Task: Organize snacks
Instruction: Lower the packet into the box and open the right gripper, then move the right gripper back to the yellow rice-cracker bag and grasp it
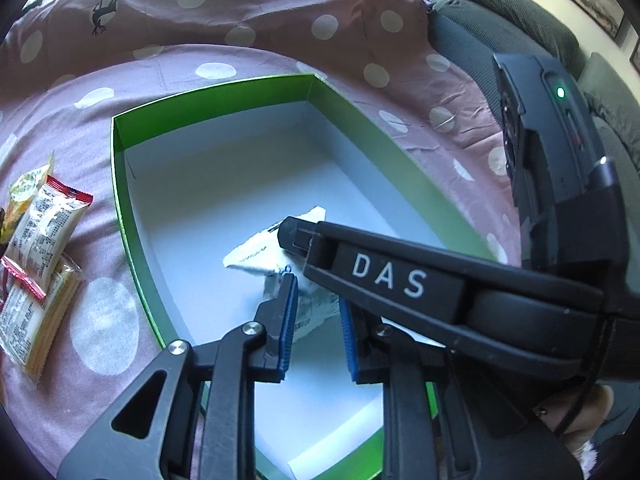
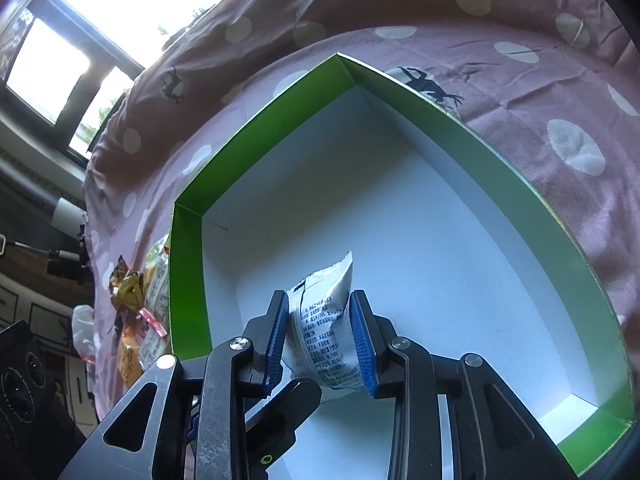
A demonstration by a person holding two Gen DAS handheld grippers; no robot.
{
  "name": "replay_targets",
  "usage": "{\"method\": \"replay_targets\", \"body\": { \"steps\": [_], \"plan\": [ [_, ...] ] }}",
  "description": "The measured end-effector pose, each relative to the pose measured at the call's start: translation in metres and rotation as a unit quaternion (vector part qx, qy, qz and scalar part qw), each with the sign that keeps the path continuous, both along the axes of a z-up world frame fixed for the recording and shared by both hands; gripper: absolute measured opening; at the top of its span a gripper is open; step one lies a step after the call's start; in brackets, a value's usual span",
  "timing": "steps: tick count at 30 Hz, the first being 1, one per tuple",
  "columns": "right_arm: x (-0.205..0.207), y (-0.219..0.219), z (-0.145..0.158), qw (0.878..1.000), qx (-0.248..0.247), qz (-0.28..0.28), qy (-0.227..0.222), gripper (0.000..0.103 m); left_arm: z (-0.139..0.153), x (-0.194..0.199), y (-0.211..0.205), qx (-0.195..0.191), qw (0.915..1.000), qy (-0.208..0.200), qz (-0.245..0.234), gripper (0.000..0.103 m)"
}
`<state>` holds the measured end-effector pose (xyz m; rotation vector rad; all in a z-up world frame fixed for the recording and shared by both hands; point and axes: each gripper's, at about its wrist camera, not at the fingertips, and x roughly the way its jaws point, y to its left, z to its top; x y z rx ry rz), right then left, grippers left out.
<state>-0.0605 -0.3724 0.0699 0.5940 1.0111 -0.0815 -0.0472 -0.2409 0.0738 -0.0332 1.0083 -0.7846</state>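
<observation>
A green-walled box [image 1: 118, 184] with a white floor lies open on the pink dotted cloth [image 1: 240, 60]. One white snack packet [image 2: 324, 344] with blue print hangs just above the box floor. My right gripper [image 2: 320, 300] is shut on it, its blue pads pressing both sides. In the left wrist view that gripper's black finger [image 1: 384, 276] crosses from the right over the packet [image 1: 260, 252]. My left gripper [image 1: 318, 296] is closed around the packet's crinkled near end. One of its fingers [image 2: 284, 408] shows under the packet in the right wrist view.
Several loose snack packets [image 1: 36, 240] lie on the cloth left of the box, also seen as a heap of packets [image 2: 140, 320]. A grey sofa [image 1: 500, 32] stands behind on the right. A hand [image 1: 592, 404] holds the right gripper. Windows [image 2: 120, 0] are at the back.
</observation>
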Motion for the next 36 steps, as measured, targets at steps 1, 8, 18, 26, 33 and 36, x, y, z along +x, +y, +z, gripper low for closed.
{"method": "replay_targets", "body": {
  "steps": [1, 8, 18, 26, 33, 36],
  "plan": [
    [-0.001, 0.0, 0.003, 1.0, 0.0, -0.001, -0.006, 0.035, 0.003, 0.0, 0.002, -0.009, 0.9999, 0.005, 0.0, 0.023],
    [-0.009, 0.009, 0.027, 0.998, -0.042, -0.012, -0.035, 0.047, 0.019, -0.002, 0.02, -0.017, 0.9996, 0.001, 0.024, 0.041],
    [-0.015, 0.038, 0.057, 0.992, -0.086, -0.002, -0.096, 0.073, 0.049, -0.003, 0.087, -0.015, 0.996, -0.041, 0.079, 0.068],
    [-0.019, 0.071, 0.076, 0.983, -0.106, 0.012, -0.147, 0.08, 0.034, 0.016, 0.182, 0.012, 0.9787, -0.051, 0.198, 0.083],
    [-0.002, 0.126, 0.071, 0.978, -0.142, 0.069, -0.14, 0.08, 0.013, 0.027, 0.251, 0.026, 0.9529, -0.025, 0.301, 0.083],
    [0.008, 0.156, 0.062, 0.974, -0.165, 0.096, -0.124, 0.08, 0.012, 0.027, 0.272, 0.041, 0.9396, -0.037, 0.338, 0.084]
  ]
}}
